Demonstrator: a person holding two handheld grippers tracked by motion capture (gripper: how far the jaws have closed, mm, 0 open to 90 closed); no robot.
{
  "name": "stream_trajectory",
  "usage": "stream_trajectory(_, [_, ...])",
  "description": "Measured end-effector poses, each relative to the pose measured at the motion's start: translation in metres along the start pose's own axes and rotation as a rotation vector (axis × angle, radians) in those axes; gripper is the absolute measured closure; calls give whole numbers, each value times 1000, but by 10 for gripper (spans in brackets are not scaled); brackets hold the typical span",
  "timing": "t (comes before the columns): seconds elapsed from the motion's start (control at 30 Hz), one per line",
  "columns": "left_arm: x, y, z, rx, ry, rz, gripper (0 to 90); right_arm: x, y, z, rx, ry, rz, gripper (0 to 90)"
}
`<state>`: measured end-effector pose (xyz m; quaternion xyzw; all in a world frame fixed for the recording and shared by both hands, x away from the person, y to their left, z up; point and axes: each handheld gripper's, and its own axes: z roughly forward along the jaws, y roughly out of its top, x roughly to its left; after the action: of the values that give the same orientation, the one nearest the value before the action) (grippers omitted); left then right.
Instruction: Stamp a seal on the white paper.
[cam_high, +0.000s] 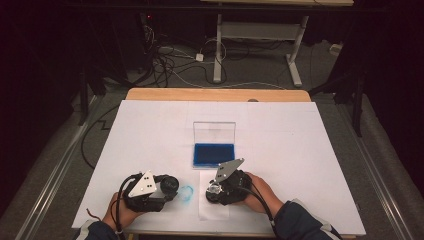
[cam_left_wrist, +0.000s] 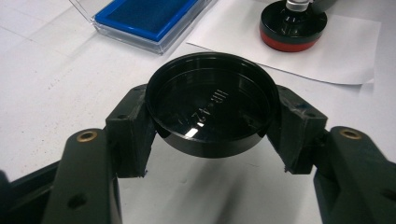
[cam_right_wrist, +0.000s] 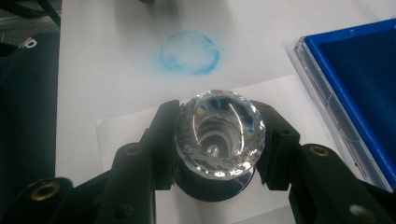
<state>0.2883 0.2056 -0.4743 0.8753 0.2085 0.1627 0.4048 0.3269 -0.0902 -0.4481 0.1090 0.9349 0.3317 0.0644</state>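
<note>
Blue ink pad (cam_high: 214, 154) (lid open) beyond stamp (cam_right_wrist: 219, 135)

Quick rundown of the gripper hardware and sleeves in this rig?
Left gripper and right gripper: black bodies, each topped by a grey three-cornered plate with holes, black cables trailing back. Black jaws with brass-coloured pivot bushings and blocky pads. Dark blue sleeves, the right with a light stripe.
</note>
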Motion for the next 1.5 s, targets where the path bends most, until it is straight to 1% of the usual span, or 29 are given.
stream_trajectory(0.43, [-1, 0, 0, 3, -4, 1, 363, 1, 0, 0, 6, -4, 5, 563])
stream_trajectory(0.57, [-1, 1, -1, 1, -2, 0, 363, 0, -1, 0, -3, -2, 11, 562])
stream_trajectory(0.8, [0, 0, -2, -2, 0, -1, 363, 2, 1, -2, 11, -14, -5, 562])
stream_trajectory(0.97, [0, 0, -2, -3, 0, 2, 363, 0, 0, -4, 10, -3, -6, 562])
stream_trajectory(1.03, [0, 0, -2, -4, 1, 3, 363, 0, 1, -5, 9, -17, -6, 561])
stream_trajectory(1.1, [0, 1, -2, -5, 1, 4, 363, -2, 1, -8, -12, -16, -2, 561])
stream_trajectory(1.17, [0, 1, -3, -6, 3, 3, 363, -2, 3, -15, -30, -29, -2, 561])
stream_trajectory(1.27, [1, 0, -3, -4, 5, 2, 363, -4, 7, -30, -88, -33, 13, 561])
stream_trajectory(1.33, [0, 1, -3, -4, 4, 5, 363, -5, 10, -40, -123, -47, 7, 561])
stream_trajectory(1.43, [0, 1, -3, -5, 4, 5, 363, -3, 14, -54, -165, -59, 7, 561])
stream_trajectory(1.5, [1, 1, -3, -6, 4, 2, 363, -1, 16, -60, -180, -62, 5, 561])
